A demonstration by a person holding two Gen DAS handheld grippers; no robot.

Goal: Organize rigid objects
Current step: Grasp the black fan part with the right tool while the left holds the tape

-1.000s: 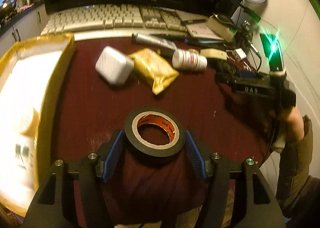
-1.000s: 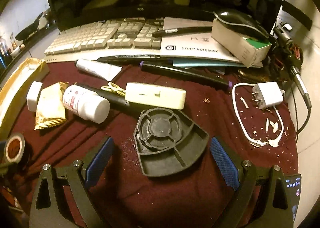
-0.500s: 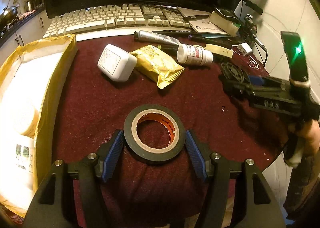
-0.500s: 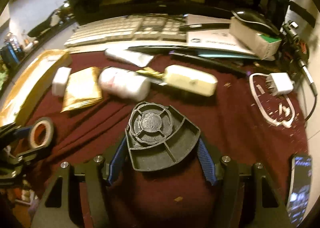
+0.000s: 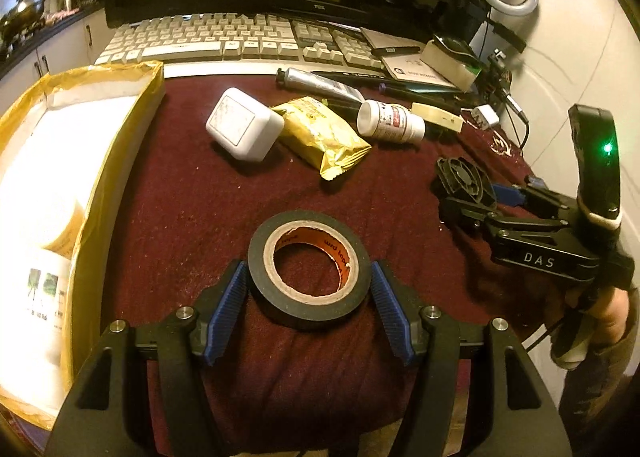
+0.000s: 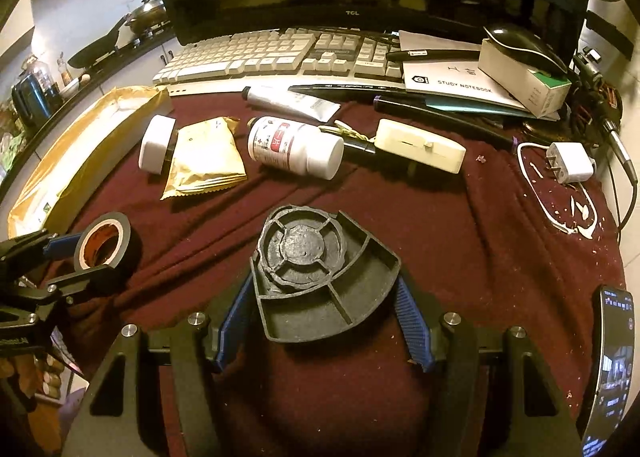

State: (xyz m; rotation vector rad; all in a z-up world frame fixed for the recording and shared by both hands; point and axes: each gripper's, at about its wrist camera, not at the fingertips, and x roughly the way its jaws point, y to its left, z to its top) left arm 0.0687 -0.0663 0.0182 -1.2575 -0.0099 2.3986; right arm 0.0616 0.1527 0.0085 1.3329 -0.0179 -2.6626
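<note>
My left gripper [image 5: 307, 293] is shut on a black tape roll [image 5: 260, 269] with an orange core and holds it above the maroon cloth; both also show at the left of the right wrist view, gripper [image 6: 86, 257], roll [image 6: 124, 227]. My right gripper [image 6: 322, 307] is shut on a black plastic fan housing [image 6: 320, 269]; it also shows at the right of the left wrist view [image 5: 464, 181]. On the cloth lie a white square box [image 5: 244, 129], a gold packet [image 5: 324, 137], a white pill bottle [image 5: 390, 123] and a cream case [image 6: 420, 145].
A yellow-lined box [image 5: 132, 129] stands at the left. A keyboard [image 5: 240, 41], monitor, notebook [image 6: 452, 81], pens, a tube [image 6: 292, 99] and a mouse on a carton [image 6: 524, 81] crowd the back. A white charger [image 6: 572, 163] lies at the right, a phone [image 6: 612, 369] at the near right.
My right gripper has closed on the fan housing and lifted it. My left gripper still holds the tape roll, with the view pulled back slightly.
</note>
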